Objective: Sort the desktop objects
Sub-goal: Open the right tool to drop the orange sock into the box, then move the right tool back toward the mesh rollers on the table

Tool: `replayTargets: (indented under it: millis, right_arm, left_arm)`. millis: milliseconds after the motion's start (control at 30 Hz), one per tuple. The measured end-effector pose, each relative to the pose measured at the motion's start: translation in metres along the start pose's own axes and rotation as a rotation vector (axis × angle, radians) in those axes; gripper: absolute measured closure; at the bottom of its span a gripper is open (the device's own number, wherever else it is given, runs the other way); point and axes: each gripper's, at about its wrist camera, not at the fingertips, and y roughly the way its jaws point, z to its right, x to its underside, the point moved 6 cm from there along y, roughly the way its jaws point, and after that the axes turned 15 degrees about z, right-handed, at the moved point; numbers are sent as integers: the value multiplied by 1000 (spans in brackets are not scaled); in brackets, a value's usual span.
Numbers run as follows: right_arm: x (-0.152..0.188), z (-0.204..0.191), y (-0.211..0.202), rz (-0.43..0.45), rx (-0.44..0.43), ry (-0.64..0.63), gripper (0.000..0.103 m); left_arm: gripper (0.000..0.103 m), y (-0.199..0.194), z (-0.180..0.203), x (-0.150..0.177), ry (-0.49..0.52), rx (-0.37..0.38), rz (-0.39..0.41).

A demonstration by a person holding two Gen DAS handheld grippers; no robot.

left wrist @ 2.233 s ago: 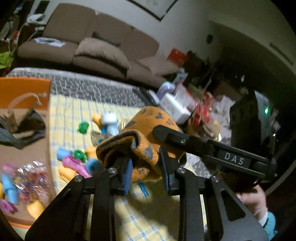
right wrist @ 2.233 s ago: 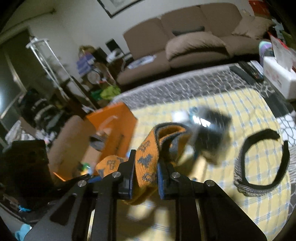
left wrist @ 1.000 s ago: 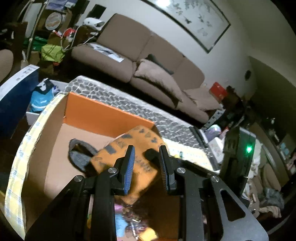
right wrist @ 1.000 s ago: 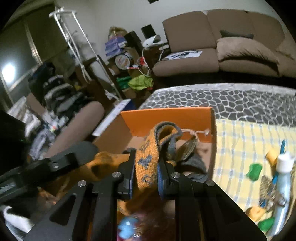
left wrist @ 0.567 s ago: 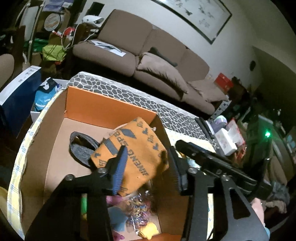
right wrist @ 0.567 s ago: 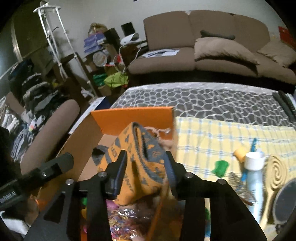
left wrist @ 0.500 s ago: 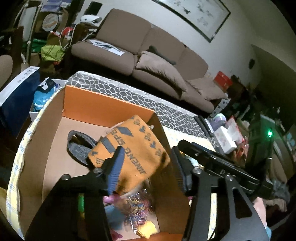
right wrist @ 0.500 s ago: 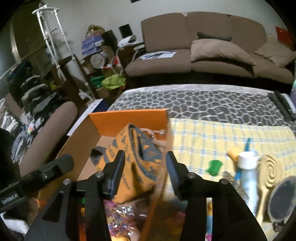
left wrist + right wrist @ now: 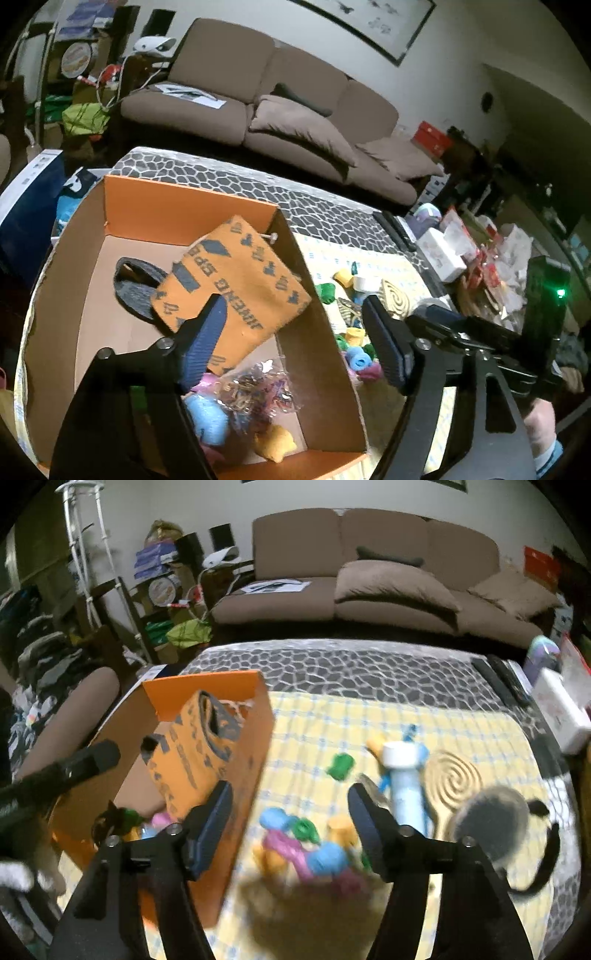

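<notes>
An orange cloth with grey marks (image 9: pixel 236 280) lies loose in the cardboard box (image 9: pixel 317 350), leaning on its right wall above a grey item and a bag of small bits. My left gripper (image 9: pixel 291 321) hangs over the box, jaws opening, pads off the cloth. In the right wrist view the same cloth (image 9: pixel 195 753) sits in the box (image 9: pixel 243 775) to the left. My right gripper (image 9: pixel 290 797) hovers beside the box wall over small coloured toys (image 9: pixel 306 842), jaws opening with nothing between them.
On the yellow checked tablecloth (image 9: pixel 332 716) lie a blue bottle with a white cap (image 9: pixel 404 775), a wooden spiral brush (image 9: pixel 452 779), a dark round brush (image 9: pixel 491 819) and a black band (image 9: pixel 546 853). A white tissue box (image 9: pixel 561 709) and remotes sit at the right edge. A brown sofa stands behind.
Both grippers opened and let go of the orange cloth, which now rests in the box. Both have drawn back to the right, the right one out over the toys.
</notes>
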Motion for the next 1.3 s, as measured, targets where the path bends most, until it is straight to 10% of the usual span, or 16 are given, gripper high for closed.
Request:
replayTargets:
  millis: [200, 900, 1300]
  right_arm:
    - [6, 32, -21, 4, 60, 23, 22]
    - [42, 39, 7, -64, -44, 32, 19]
    - [75, 31, 52, -172, -49, -1, 44]
  left_arm:
    - [3, -1, 34, 10, 58, 58, -12]
    - [1, 12, 69, 38, 101, 88, -78]
    - [1, 13, 63, 33, 86, 84, -74]
